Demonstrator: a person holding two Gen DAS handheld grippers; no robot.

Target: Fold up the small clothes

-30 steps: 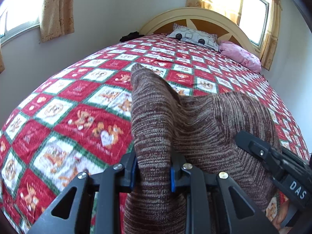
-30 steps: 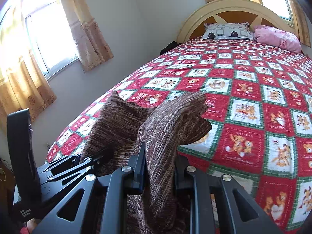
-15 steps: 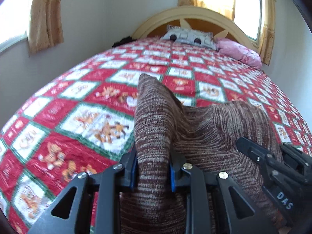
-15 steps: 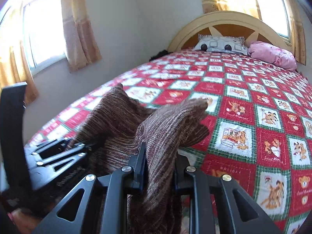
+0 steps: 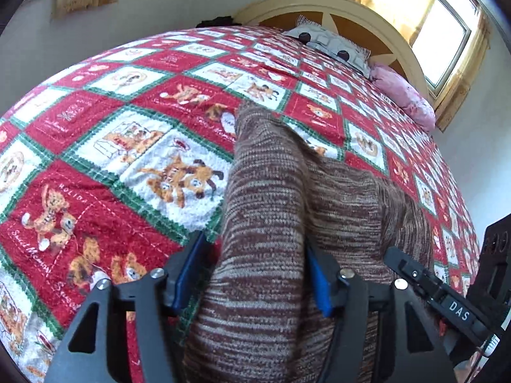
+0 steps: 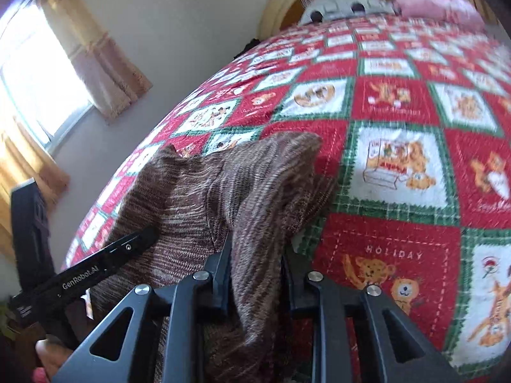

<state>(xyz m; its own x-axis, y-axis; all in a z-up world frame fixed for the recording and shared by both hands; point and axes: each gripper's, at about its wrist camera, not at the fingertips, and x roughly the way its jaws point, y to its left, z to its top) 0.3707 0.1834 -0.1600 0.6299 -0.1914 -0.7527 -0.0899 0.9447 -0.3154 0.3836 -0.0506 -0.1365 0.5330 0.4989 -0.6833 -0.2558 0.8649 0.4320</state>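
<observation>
A brown-and-cream striped knit garment [image 5: 274,191] lies on the red patchwork bedspread [image 5: 95,146], its near part folded forward over the rest. My left gripper [image 5: 252,265] has its jaws parted; the knit passes loosely between the blue pads [image 5: 185,274]. My right gripper [image 6: 255,261] is still shut on the garment's other near corner [image 6: 255,210], holding it low over the bed. Each gripper shows at the edge of the other's view: the right one [image 5: 447,303] and the left one [image 6: 95,271].
The bed has a cream and brown headboard [image 5: 335,9], a grey patterned pillow [image 5: 332,44] and a pink pillow [image 5: 402,95] at the far end. Curtained windows [image 6: 41,73] flank the bed. A dark item [image 5: 217,22] sits at the bed's far left edge.
Both grippers have swung forward and down, laying the held edge of the garment over onto the bed. The left gripper's jaws have opened; the right stays clamped.
</observation>
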